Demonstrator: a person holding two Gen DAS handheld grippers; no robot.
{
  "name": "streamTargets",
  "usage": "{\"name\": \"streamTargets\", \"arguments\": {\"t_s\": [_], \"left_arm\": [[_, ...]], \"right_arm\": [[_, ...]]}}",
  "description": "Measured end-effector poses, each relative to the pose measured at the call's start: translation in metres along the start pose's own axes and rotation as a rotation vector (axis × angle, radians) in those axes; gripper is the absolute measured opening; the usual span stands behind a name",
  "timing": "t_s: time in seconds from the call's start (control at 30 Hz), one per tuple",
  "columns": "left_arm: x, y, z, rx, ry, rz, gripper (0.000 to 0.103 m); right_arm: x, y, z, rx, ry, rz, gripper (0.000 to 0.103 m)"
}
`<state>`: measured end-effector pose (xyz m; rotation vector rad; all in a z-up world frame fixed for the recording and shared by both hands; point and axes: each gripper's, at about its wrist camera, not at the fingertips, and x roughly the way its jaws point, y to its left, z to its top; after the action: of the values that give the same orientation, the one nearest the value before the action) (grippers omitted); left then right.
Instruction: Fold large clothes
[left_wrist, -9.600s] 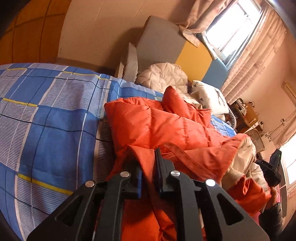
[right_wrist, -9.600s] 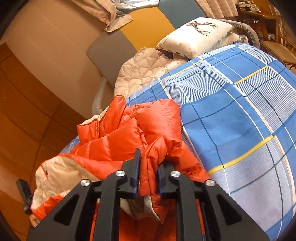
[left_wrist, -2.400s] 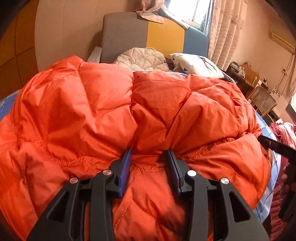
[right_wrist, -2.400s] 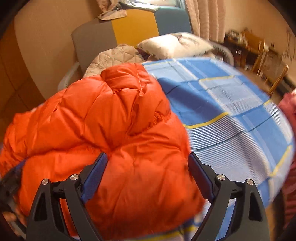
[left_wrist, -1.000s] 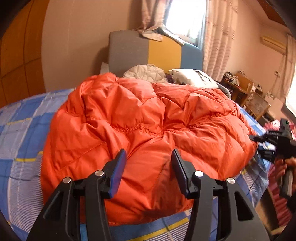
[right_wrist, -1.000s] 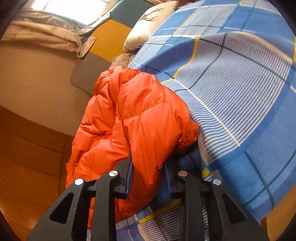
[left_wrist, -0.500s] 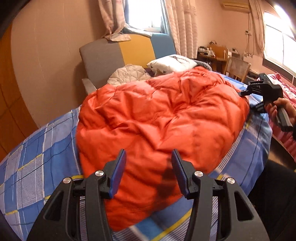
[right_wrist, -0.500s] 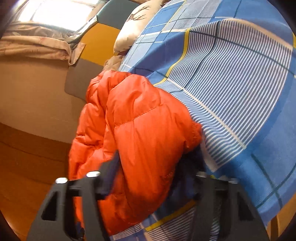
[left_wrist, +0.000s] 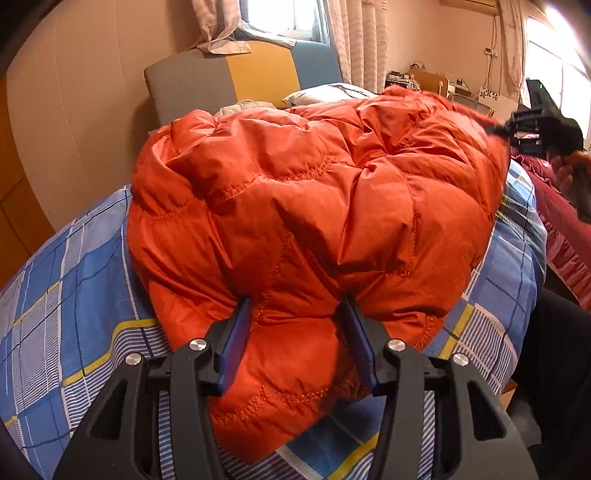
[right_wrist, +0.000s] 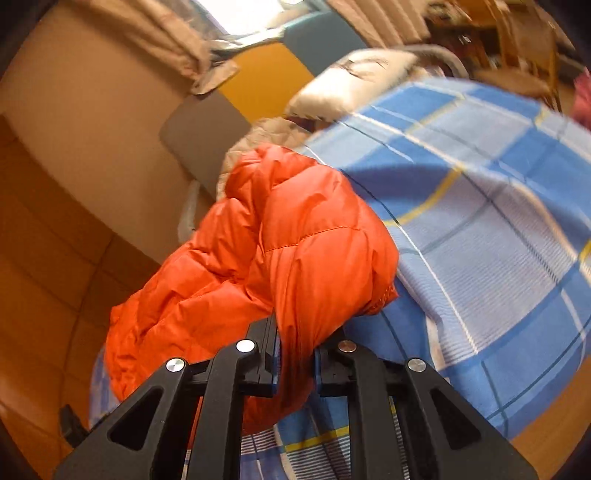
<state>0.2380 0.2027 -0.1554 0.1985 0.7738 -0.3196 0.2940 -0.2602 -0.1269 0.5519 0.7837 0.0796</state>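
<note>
A puffy orange down jacket (left_wrist: 317, 199) lies bunched on the blue plaid bed (left_wrist: 74, 280). My left gripper (left_wrist: 295, 314) has its jaws apart around a thick fold of the jacket's near edge, with the fabric bulging between the blue pads (left_wrist: 236, 339). In the right wrist view the jacket (right_wrist: 295, 251) hangs over the bed's edge. My right gripper (right_wrist: 293, 332) is shut on a fold of the jacket's corner. The right gripper also shows in the left wrist view (left_wrist: 543, 122) at the jacket's far right end.
A grey, yellow and blue headboard (left_wrist: 240, 81) stands at the back with a white pillow (left_wrist: 325, 94) and a beige quilt (right_wrist: 258, 140). Curtains (left_wrist: 358, 40) and a cluttered desk (left_wrist: 424, 79) are behind. Red bedding (left_wrist: 561, 221) lies to the right of the bed.
My left gripper has moved forward and its jaws now straddle the jacket's near fold. My right gripper has closed from open onto the jacket's corner and swung its view.
</note>
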Motion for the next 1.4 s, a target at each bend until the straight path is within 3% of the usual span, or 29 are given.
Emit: {"name": "streamTargets", "arguments": {"t_s": [0.4, 0.83, 1.4], "left_arm": [[-0.002, -0.027, 0.008, 0.113, 0.049, 0.020, 0.045], [-0.006, -0.053, 0.019, 0.217, 0.087, 0.075, 0.035], [-0.006, -0.060, 0.023, 0.190, 0.107, 0.118, 0.035]], "right_arm": [[-0.028, 0.072, 0.000, -0.309, -0.046, 0.011, 0.011], [-0.037, 0.086, -0.010, -0.379, -0.054, 0.006, 0.011], [-0.043, 0.103, -0.017, -0.440, -0.059, 0.044, 0.011]]}}
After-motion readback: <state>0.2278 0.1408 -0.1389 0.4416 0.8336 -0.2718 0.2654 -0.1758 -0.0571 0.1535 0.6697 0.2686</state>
